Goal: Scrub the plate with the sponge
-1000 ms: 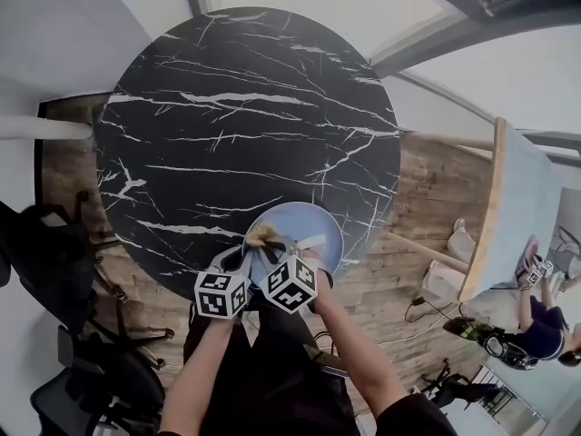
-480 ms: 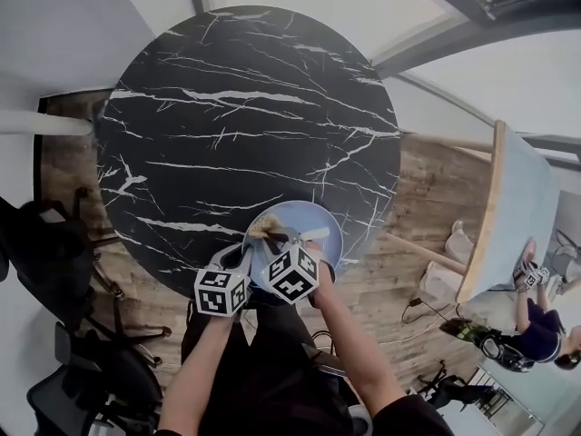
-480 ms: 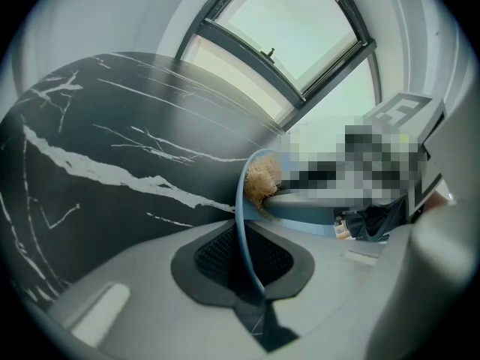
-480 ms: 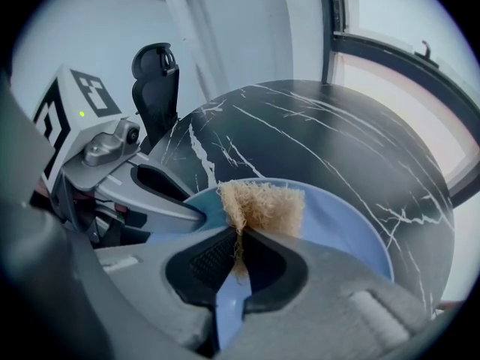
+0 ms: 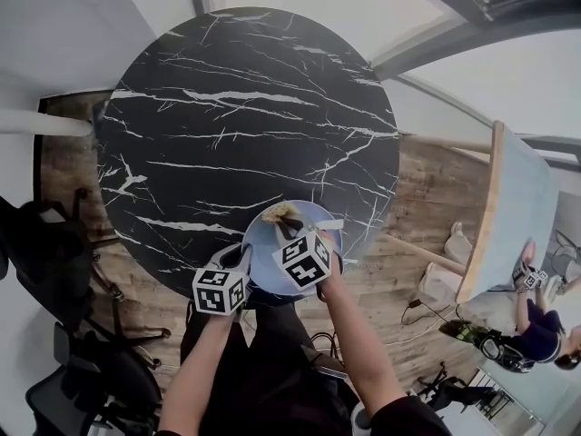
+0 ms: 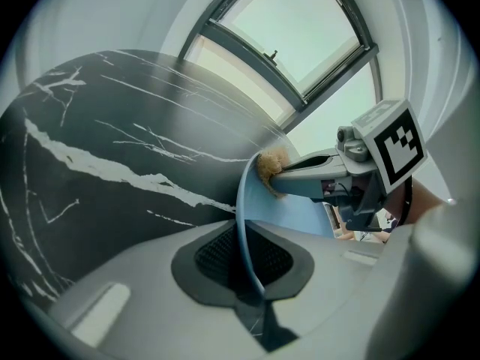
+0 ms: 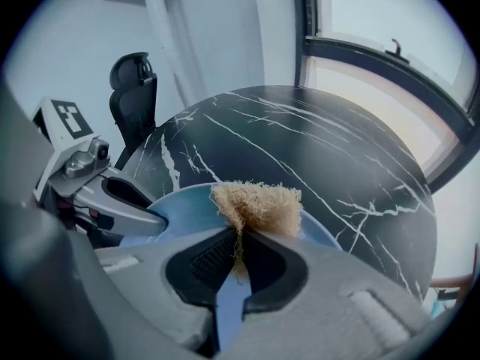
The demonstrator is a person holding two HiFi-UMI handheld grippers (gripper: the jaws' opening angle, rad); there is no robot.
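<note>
— Where the round black desk with white marble veining (image 5: 245,125) curves nearest the person, what is found?

— A round pale blue plate (image 5: 263,241), lying over that near edge. The left gripper (image 5: 243,254) has it by the rim on the person's side.

— State of that gripper's fingers (image 6: 135,276)?

— Pinching the plate. In the left gripper view the rim (image 6: 241,201) runs edge-on between the two dark pads, both pressed against it. The plate stands tilted up from the desk. Whether its far rim touches the desk cannot be told.

— And the right gripper (image 5: 286,221)?

— Its fingers (image 7: 337,291) are closed on a tan, fibrous sponge (image 7: 259,207). A thin tail of the fibre is nipped between the pads, and the bulk fans out beyond the fingertips.

— Position of the sponge against the plate?

— Touching the blue face near the far rim, seen in the head view (image 5: 280,213) and confirmed in the left gripper view (image 6: 271,163). The right gripper points steeply down onto the plate.

— Relation of the two grippers?

— Close beside each other, left one on the rim, right one over the face. Their marker cubes sit side by side, not touching.

— Surroundings?

— A black office chair (image 7: 131,88) beyond the desk.
</note>
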